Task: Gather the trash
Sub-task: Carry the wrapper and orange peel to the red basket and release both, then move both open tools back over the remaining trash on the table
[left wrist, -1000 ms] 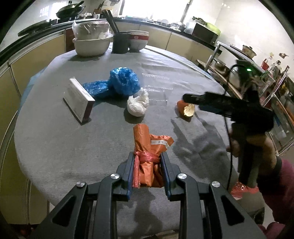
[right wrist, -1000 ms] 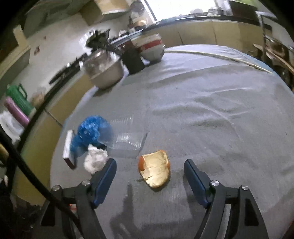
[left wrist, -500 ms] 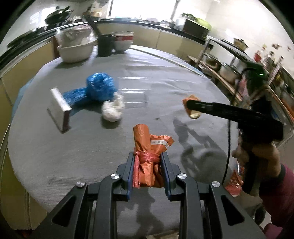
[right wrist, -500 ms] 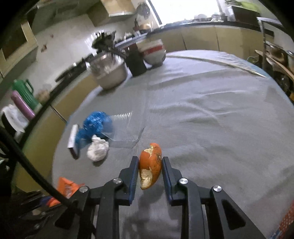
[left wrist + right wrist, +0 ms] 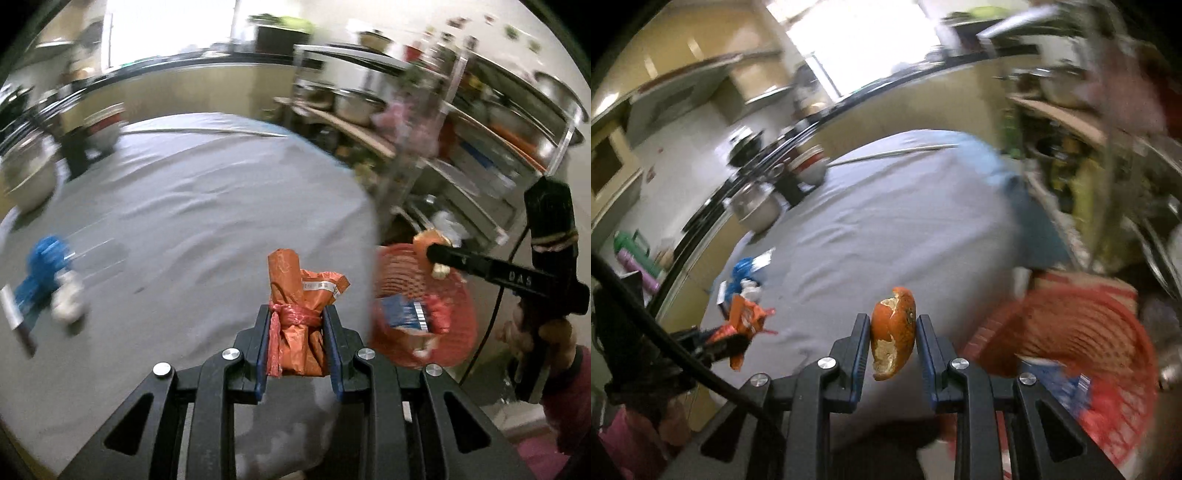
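Observation:
My left gripper is shut on a tied orange plastic bag and holds it above the grey table's near edge. My right gripper is shut on an orange peel, held over the table's right edge beside a red mesh trash basket. In the left wrist view the peel hangs over the basket, which holds a blue packet. A blue plastic bag and a white crumpled wad lie on the table at the left.
The round table has a grey cloth. Metal bowls and a dark cup stand at its far left. A metal rack with pots stands to the right, behind the basket. A flat white box lies at the far left.
Both grippers have swung right, toward the table's right edge and the red basket. The right gripper closed on the peel one second ago and has lifted it off the table.

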`<state>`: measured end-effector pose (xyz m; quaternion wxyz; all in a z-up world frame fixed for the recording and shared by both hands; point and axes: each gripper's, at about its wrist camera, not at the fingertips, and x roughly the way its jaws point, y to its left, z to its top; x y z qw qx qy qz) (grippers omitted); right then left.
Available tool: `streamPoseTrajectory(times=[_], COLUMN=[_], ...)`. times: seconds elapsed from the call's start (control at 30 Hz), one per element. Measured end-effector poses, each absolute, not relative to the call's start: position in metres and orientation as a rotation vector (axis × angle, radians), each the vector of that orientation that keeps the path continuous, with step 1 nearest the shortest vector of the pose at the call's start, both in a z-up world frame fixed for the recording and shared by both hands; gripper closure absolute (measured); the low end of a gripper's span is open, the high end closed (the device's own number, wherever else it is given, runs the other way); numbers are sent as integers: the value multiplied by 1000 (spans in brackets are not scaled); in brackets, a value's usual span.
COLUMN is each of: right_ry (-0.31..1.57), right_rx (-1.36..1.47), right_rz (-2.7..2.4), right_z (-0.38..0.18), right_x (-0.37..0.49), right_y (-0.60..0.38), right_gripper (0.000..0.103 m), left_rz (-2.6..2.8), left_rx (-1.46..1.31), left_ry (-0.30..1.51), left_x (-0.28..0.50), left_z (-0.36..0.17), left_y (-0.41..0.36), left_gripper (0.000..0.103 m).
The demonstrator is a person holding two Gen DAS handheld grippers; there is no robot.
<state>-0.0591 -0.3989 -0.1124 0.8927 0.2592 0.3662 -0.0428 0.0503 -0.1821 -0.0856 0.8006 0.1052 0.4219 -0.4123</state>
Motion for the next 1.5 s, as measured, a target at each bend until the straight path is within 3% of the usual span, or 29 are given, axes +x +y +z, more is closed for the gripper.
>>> streamPoseTrajectory(times=[0.4,0.5,0.53,0.57,0.67,1.03,1.3,1.5], right_ry=[715,697,696,697,665,565,582,561], right_rx=[680,734,736,745,806,692,535,411], right_rz=[-296,-317,-326,-332,-351,-255,-10,146], right_z=[-121,-124,-124,-125,-127,-92,-53,-6], right_x=[-166,-177,-178,-179,-183,-148,-60,-10], right_y=[-485,-495,-495,-496,-501,-466,-378,-286], right_gripper=[73,71,70,66,33,33,33,33], left_rz=[-1162,-1179,-1180,-1170,-1170,-833,-373,-96], left_rx=[332,350,348,339,308,271,258,262], left_ry=[921,917,915,906,884,867,812,690], left_x=[1,-6,-6,-5,2,34,45,38], left_z=[-85,-85,-84,-81,-75,-64,-42,-4], left_y=[-314,-328,-331,-331,-326,-215,-94,-21], left_gripper=[74,62,47,33,32,32,31,24])
